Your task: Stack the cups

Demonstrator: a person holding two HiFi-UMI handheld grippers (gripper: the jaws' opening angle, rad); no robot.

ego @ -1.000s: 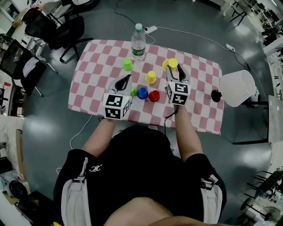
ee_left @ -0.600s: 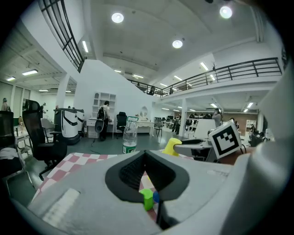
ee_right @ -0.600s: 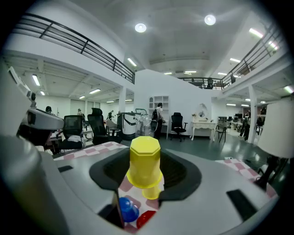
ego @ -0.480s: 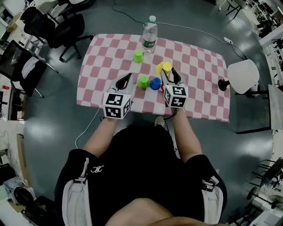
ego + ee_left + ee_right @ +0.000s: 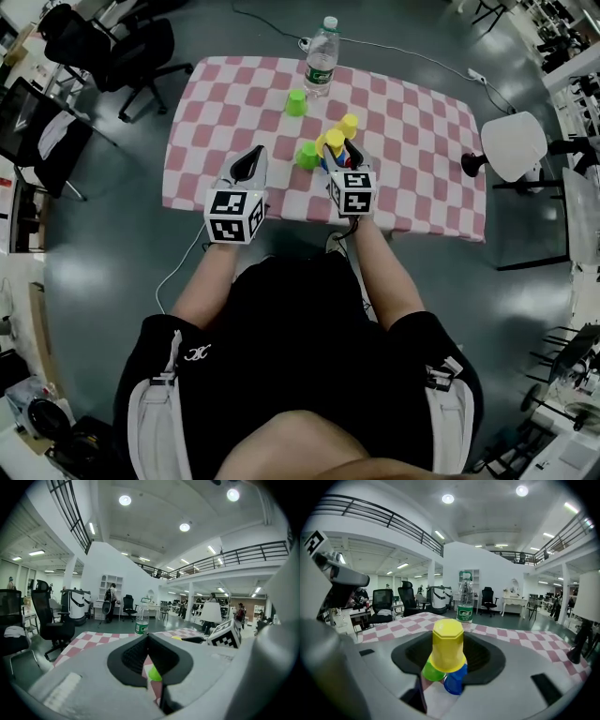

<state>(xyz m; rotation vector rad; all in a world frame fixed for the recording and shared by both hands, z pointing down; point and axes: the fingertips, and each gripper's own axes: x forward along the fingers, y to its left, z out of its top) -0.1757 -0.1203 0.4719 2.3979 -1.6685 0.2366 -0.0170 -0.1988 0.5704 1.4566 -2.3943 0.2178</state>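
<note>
My right gripper (image 5: 339, 150) is shut on an upside-down yellow cup (image 5: 448, 644), which hangs just above a blue cup (image 5: 454, 682) and a green cup (image 5: 432, 672). In the head view the held yellow cup (image 5: 334, 141) is beside that green cup (image 5: 307, 155), with a sliver of the blue cup (image 5: 326, 166) showing. A second yellow cup (image 5: 348, 125) stands behind, and another green cup (image 5: 296, 103) farther back. My left gripper (image 5: 251, 159) hovers to the left near the table's front, shut with nothing in it. The near green cup (image 5: 154, 673) shows through its jaws.
A water bottle (image 5: 322, 49) stands at the far edge of the pink checkered table (image 5: 216, 112). A white lamp (image 5: 511, 145) on a black base is off the table's right end. Black office chairs (image 5: 141, 52) stand at the far left.
The right gripper has carried the yellow cup left and down, over the blue and green cups. The red cup is no longer in sight. The left gripper has drifted left.
</note>
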